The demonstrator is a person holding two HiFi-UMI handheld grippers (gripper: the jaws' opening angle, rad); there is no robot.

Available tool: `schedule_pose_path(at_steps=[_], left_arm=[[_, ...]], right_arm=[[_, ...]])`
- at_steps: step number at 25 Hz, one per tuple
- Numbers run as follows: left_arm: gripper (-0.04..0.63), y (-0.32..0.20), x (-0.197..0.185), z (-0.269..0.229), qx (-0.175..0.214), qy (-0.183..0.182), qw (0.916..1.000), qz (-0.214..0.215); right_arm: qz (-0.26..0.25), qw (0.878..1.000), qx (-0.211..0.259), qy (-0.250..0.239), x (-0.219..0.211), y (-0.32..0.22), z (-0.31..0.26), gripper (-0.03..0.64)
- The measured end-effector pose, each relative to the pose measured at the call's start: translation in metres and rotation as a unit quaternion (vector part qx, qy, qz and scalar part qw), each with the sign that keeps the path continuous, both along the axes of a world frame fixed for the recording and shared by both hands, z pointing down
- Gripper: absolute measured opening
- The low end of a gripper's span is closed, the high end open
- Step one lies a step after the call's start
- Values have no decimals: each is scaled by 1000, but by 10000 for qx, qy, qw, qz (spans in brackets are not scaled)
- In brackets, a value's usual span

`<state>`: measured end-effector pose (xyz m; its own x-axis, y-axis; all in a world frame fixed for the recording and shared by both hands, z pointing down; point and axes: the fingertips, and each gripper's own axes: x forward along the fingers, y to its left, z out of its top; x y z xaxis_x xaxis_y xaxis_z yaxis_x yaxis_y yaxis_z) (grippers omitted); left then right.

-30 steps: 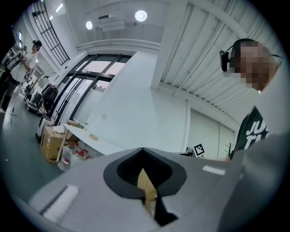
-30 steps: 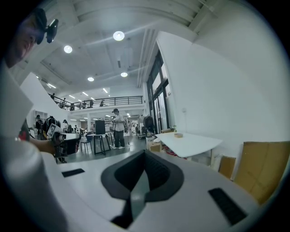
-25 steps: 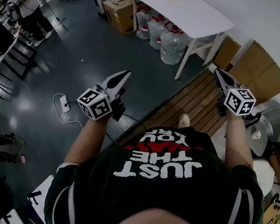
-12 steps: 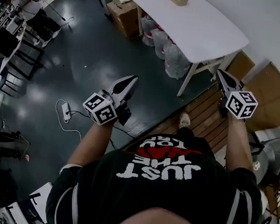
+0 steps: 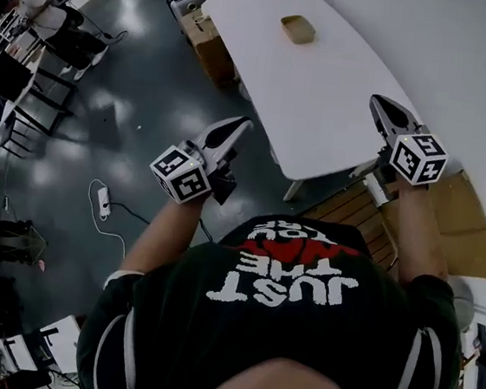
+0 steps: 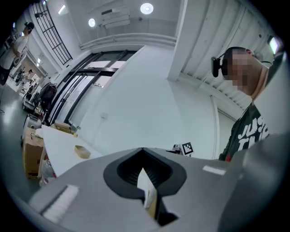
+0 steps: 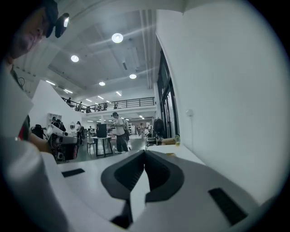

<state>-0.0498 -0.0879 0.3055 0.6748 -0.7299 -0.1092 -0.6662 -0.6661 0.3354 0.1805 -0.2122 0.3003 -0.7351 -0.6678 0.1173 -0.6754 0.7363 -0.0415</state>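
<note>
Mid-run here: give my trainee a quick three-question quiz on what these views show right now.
1. True or false: the left gripper holds the box.
2. The box lies on: A) the floor B) the white table C) a chair.
3. How do the jaws of the right gripper stand?
Key: 1 false, it is shut on nothing, apart from the box. 2 B. 3 together, nothing between them.
</note>
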Motion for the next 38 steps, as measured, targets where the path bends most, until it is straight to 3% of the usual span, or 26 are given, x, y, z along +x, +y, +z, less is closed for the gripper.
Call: schedule_pose_path(at_steps=[3,8,15,22,26,33,35,38], left_arm=[[-3,-33,6,1,-37,-50,9999,-86],[-3,-98,-18,11,-163,-380,9986,-314],[-3,-240,-58,20,-279,-570,9977,-255],[-3,-392,-34,62,-362,-1296,9907,-204],[-3,-468,-19,93,-499,-1532,9867,-238],[-2,-564,10,157,-548,-2310,9713,-109],[4,-584,22,173,-553,-2631,9632,-32],[72,-606,45,195,-614,-3181,9460,124]], right_arm=[[-56,10000,-11,63,5,-43,-8,6],[-21,9998,-211,57,-12,-116,7,6],[339,9985,-380,188,-43,-217,21,8],[692,9955,-549,339,-31,-304,63,8],[768,9945,-592,387,-32,-356,91,8],[827,9926,-680,576,-56,-431,158,9],[845,9925,-716,518,-60,-443,169,9],[836,9924,-769,472,-61,-450,181,9]])
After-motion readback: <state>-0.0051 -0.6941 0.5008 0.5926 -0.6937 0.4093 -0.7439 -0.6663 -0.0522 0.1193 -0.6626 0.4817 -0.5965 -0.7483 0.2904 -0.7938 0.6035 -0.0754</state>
